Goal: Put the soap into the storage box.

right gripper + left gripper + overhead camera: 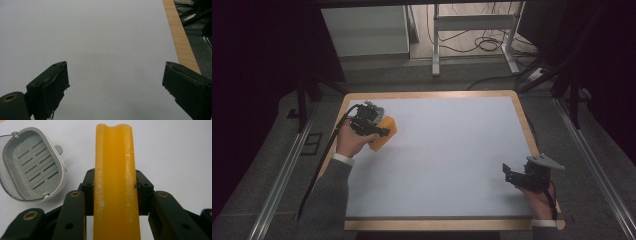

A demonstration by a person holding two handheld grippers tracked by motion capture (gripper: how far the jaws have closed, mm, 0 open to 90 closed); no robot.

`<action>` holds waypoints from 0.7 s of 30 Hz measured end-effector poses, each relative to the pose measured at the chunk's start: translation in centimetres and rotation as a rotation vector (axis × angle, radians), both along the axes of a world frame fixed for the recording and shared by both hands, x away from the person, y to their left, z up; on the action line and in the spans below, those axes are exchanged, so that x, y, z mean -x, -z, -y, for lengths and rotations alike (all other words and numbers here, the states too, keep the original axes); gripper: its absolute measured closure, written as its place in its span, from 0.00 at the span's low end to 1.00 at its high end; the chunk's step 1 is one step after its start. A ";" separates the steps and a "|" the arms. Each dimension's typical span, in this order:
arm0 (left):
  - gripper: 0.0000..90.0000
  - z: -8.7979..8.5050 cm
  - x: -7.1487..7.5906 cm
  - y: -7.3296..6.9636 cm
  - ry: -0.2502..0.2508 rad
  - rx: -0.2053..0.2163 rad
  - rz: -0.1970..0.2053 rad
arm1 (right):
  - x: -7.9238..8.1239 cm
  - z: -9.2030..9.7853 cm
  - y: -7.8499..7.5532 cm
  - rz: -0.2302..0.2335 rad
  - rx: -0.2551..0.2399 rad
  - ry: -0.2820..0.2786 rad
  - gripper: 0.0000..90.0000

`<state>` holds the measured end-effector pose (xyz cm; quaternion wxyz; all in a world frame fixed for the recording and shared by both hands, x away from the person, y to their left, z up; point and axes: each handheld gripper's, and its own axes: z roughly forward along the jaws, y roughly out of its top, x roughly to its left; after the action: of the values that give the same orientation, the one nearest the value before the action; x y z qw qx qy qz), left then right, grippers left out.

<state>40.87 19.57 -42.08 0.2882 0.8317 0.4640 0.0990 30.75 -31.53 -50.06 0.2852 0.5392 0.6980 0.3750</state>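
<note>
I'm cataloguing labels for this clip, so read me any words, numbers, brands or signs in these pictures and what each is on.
None: no readable text in any view.
Orange soap-like bar: plain, no stamp visible.
Grey slotted plastic dish: no marking.
Pale blue table mat and wooden table edge: blank.
Black left gripper and right gripper: no lettering.

Table point(452, 165): pale blue-grey top, wooden rim; grey slotted dish point(32, 170) lying on it, far-left part.
</note>
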 end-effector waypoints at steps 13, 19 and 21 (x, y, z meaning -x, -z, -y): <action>0.68 -0.4 -1.0 0.0 -0.034 0.006 -0.007 | 0.0 0.1 0.1 -0.005 0.000 0.007 0.08; 0.68 -0.7 -1.5 -0.2 -0.043 0.009 -0.004 | -0.1 0.1 0.1 -0.006 0.001 0.012 0.08; 0.68 -0.7 -1.6 -0.3 -0.043 0.003 -0.003 | -0.1 0.1 0.2 -0.007 0.003 0.012 0.08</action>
<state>42.43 20.23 -41.78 0.2868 0.8212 0.4824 0.1033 30.83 -31.68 -50.22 0.2859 0.5442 0.6962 0.3706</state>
